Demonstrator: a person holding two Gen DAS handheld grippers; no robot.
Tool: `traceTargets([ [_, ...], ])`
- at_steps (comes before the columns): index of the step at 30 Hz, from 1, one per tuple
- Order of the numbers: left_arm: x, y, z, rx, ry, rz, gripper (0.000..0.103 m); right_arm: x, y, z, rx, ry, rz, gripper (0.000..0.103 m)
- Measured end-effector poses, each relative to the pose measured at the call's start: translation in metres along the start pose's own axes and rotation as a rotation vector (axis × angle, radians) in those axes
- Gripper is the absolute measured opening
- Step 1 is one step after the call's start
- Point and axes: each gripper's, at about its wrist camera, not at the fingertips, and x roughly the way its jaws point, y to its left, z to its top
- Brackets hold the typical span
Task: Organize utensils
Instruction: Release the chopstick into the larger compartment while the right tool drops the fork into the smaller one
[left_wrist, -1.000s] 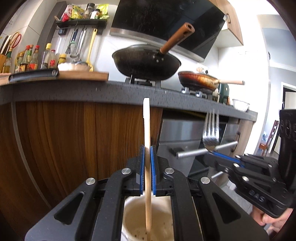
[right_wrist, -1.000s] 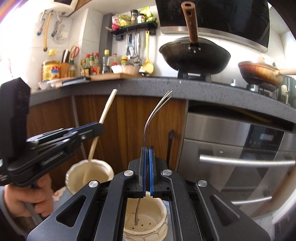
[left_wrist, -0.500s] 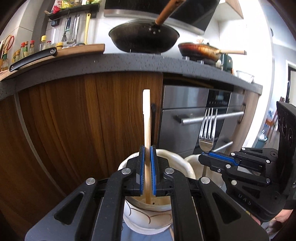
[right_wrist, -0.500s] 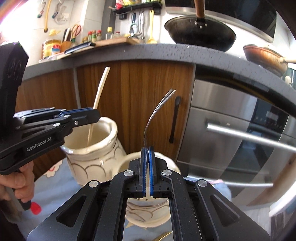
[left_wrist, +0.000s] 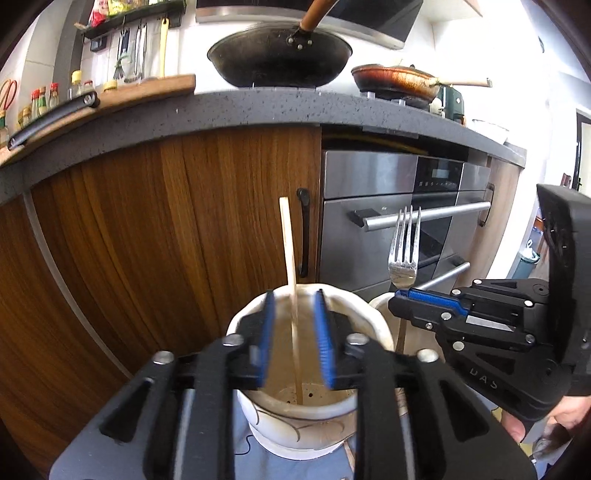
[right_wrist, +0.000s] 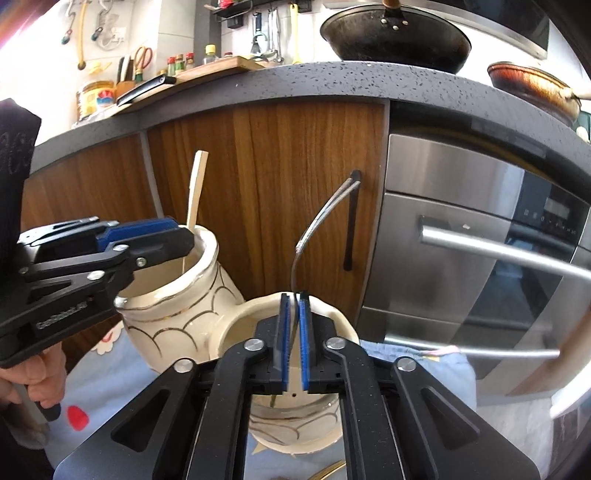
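While the wooden stick (left_wrist: 291, 280) stands loose in the taller cream jar (left_wrist: 308, 413), the left tongs (left_wrist: 294, 339) are spread wide on both sides of it and touch it nowhere. Its low end rests on the jar's bottom. The fork (right_wrist: 317, 229) points its prongs up, and the right tongs (right_wrist: 294, 341) pinch its thin handle just over the shorter cream jar (right_wrist: 295, 417). I think the step now is to let the fork down into that jar. To do it well, lower it straight until the handle is deep inside, and only then let go, so it does not tip out. Both jars sit side by side on a blue cloth (right_wrist: 110, 387), below the wooden cupboard door (right_wrist: 266, 177) and the oven (right_wrist: 480, 258). Only the left camera shows the fork's prongs from the front. Only the right camera shows the holes in the short jar's bottom and the red spot on the cloth.
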Motion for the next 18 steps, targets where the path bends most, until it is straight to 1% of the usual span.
traceTargets([
  [1, -0.004, 0.0, 0.0, 0.005, -0.013, 0.004, 0.04, -0.002, -0.001, -0.001, 0.0, -0.001, -0.001, 0.013],
  [2, -0.009, 0.0, 0.0, 0.009, -0.032, 0.006, 0.044, -0.004, -0.001, -0.002, 0.002, -0.001, -0.003, 0.018],
  [3, -0.013, 0.001, 0.0, 0.013, -0.043, 0.003, 0.045, -0.007, -0.003, -0.003, 0.006, -0.005, 0.002, 0.022],
  [7, -0.028, 0.005, -0.003, 0.009, -0.063, 0.005, 0.049, -0.022, -0.004, -0.008, 0.012, -0.022, 0.008, 0.024],
  [9, -0.035, 0.007, -0.007, 0.001, -0.07, 0.007, 0.053, -0.032, -0.005, -0.011, 0.018, -0.037, 0.009, 0.029],
  [15, -0.056, 0.014, -0.029, -0.036, -0.069, 0.01, 0.061, -0.061, -0.004, -0.026, 0.021, -0.052, 0.001, 0.032],
  [18, -0.067, 0.019, -0.045, -0.07, -0.062, 0.008, 0.065, -0.072, -0.003, -0.041, 0.029, -0.03, -0.007, 0.032],
])
